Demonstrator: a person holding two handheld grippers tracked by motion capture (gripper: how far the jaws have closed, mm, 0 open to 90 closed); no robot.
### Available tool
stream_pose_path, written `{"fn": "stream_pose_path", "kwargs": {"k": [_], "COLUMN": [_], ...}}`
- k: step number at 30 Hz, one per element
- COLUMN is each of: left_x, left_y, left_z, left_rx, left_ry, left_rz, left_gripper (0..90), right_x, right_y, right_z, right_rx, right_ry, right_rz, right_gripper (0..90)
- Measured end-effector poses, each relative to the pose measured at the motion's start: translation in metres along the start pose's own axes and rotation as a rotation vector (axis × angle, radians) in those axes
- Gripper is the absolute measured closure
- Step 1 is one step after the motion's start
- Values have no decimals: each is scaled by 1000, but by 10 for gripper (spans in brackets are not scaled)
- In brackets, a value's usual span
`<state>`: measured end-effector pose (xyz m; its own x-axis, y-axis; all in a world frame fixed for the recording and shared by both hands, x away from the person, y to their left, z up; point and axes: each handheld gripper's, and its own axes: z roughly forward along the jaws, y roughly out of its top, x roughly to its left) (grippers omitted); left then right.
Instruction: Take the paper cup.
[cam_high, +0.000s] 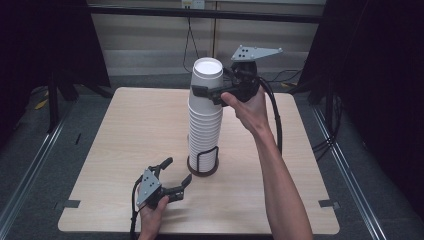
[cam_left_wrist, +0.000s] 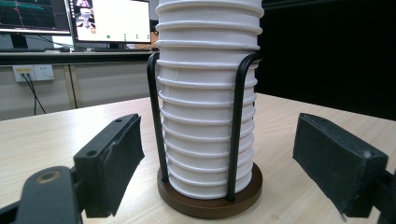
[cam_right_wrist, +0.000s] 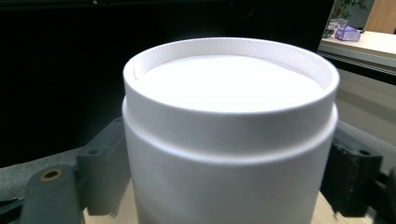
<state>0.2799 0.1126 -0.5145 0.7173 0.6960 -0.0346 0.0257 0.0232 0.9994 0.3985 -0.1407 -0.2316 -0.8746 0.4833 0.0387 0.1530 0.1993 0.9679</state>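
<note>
A tall stack of white paper cups (cam_high: 204, 131) stands upside down in a black wire holder with a round brown base (cam_high: 202, 171) at the table's middle. My right gripper (cam_high: 207, 91) is high at the stack's top, shut on the uppermost cup (cam_high: 207, 75). In the right gripper view that cup (cam_right_wrist: 229, 140) sits between the two pads (cam_right_wrist: 105, 161), its flat bottom facing up. My left gripper (cam_high: 177, 171) rests low near the front edge, just left of the holder, jaws open. In the left gripper view the stack (cam_left_wrist: 208, 116) and holder base (cam_left_wrist: 210, 200) stand beyond the spread pads (cam_left_wrist: 116, 158).
The light wooden table (cam_high: 125, 130) has bare room left and right of the stack. Dark curtains and floor rails flank it. The right gripper's cable (cam_high: 276, 120) hangs along the forearm. Monitors (cam_left_wrist: 112, 21) stand on a desk in the background.
</note>
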Motion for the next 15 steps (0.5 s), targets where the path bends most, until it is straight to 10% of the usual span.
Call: {"fn": "stream_pose_path", "kwargs": {"k": [15], "left_x": [0], "left_y": [0], "left_z": [0], "left_rx": [1], "left_ry": [-1], "left_rz": [0], "left_gripper": [156], "right_x": [1], "right_y": [9], "right_z": [-5], "right_rx": [-26], "right_ry": [-10], "right_rz": [-10], "right_gripper": [205]}}
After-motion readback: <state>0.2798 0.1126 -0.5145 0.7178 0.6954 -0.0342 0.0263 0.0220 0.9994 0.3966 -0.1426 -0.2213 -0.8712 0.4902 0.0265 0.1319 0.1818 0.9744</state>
